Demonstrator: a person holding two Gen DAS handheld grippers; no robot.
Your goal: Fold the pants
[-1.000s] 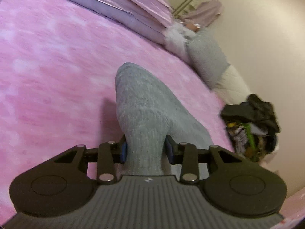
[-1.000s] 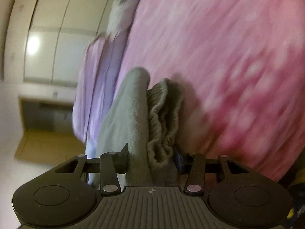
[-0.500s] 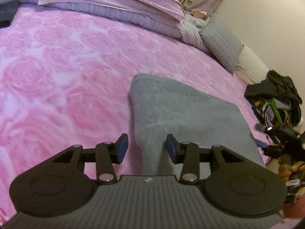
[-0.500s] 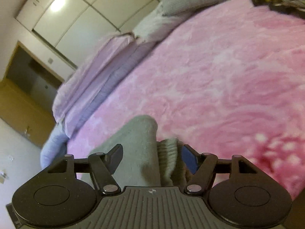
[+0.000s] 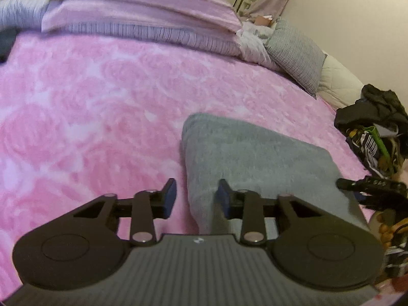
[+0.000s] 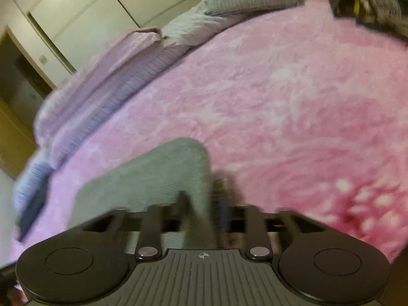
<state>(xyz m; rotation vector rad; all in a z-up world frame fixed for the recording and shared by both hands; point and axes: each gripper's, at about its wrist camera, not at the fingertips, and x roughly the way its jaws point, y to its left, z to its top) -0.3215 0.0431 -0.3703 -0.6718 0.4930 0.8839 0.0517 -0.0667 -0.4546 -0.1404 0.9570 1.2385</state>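
Grey pants (image 5: 255, 158) lie folded flat on the pink blanket (image 5: 89, 102), filling the lower centre-right of the left wrist view. Their rounded far corner sits mid-frame; the near edge runs under the gripper body.

Left gripper (image 5: 195, 198): jaws apart and have just been closing. The left edge of the pants sits between them. The right blue pad touches the fabric, the left pad stands clear over the blanket with a pink gap showing. Not clamped.

Right wrist view: same pants (image 6: 158, 178) in the lower centre-left, grey slab with its rounded corner above the jaws. Right gripper (image 6: 204, 204): jaws spread and have just been closing a little. The pants' right edge lies between them, with a ribbed bit beside it. Fingers are motion-blurred; contact can't be read clearly, but the jaws look open, no pinch visible.

Surroundings, left wrist view:
- lilac striped pillows (image 5: 142, 10) across the top of the frame
- grey textured cushion (image 5: 295, 53) upper right, leaning at the bed edge
- dark heap of clothes (image 5: 372, 112) at the right edge
- tip of the other gripper, black, poking in at right, just off the pants' far right corner

Right wrist view: white wardrobe doors (image 6: 102, 0) upper left, the grey cushion top centre, the blanket filling the right half.
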